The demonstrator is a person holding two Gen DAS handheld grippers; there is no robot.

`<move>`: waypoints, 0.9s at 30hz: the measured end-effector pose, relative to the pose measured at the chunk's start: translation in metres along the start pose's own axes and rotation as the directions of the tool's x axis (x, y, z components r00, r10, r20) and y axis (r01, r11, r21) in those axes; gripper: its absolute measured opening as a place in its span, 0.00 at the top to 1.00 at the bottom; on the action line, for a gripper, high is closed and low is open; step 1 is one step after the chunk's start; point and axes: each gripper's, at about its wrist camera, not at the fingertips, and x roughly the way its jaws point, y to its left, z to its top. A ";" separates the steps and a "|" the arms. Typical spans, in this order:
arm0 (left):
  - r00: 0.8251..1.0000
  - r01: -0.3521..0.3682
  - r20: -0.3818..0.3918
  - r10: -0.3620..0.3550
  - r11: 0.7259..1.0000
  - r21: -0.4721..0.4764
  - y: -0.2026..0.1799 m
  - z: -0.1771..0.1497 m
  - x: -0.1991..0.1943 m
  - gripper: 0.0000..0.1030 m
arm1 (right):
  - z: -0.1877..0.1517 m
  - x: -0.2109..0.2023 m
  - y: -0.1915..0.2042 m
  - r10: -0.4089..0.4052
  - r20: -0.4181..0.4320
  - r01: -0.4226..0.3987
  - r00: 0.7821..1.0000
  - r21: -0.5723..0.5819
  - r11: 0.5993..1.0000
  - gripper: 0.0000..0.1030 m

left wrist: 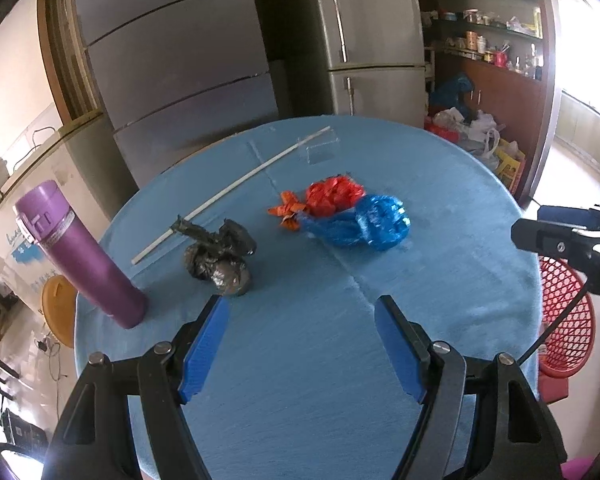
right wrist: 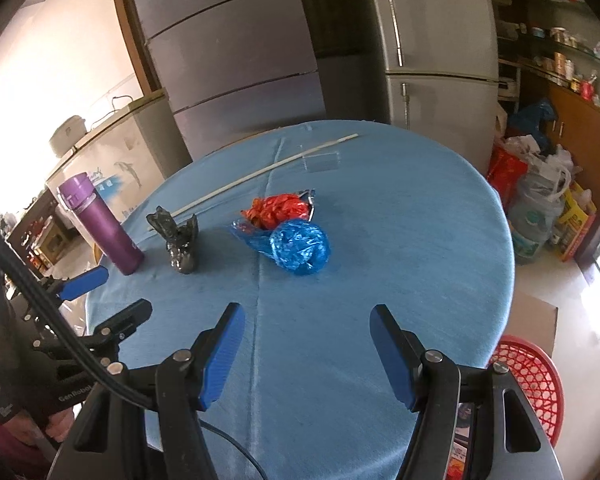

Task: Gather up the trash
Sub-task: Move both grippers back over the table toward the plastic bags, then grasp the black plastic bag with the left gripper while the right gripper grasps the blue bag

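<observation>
Three knotted plastic trash bags lie on the round blue table (left wrist: 300, 360) (right wrist: 420, 240): a black one (left wrist: 220, 254) (right wrist: 180, 240) at the left, a red one (left wrist: 328, 198) (right wrist: 278, 208) in the middle and a blue one (left wrist: 364, 222) (right wrist: 298, 250) touching it. My left gripper (left wrist: 300, 308) is open and empty above the table's near part, short of the black bag. My right gripper (right wrist: 306, 316) is open and empty, short of the blue bag. The left gripper also shows at the left of the right wrist view (right wrist: 112, 292).
A purple flask (left wrist: 80, 252) (right wrist: 100, 224) stands at the table's left edge. A white stick (left wrist: 236, 190) (right wrist: 260, 172) and a clear plastic box (left wrist: 320, 148) (right wrist: 320, 162) lie at the far side. A red basket (left wrist: 564, 312) (right wrist: 528, 380) sits right of the table. Fridges stand behind.
</observation>
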 end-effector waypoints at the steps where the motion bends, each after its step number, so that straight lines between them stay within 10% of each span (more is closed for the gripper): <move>1: 1.000 -0.003 -0.010 0.003 1.000 -0.008 0.004 -0.001 0.004 0.26 | 0.001 0.004 0.001 0.003 -0.005 -0.003 1.000 -0.003 1.000 0.33; 16: 0.985 -0.089 -0.167 0.049 0.966 -0.244 0.106 -0.011 0.062 0.26 | 0.037 0.092 -0.006 0.110 -0.084 -0.102 0.990 0.091 0.991 0.33; 27: 0.985 0.026 -0.151 -0.088 0.928 -0.372 0.126 0.035 0.090 0.26 | 0.075 0.145 -0.016 0.151 -0.078 -0.143 0.985 0.097 0.985 0.33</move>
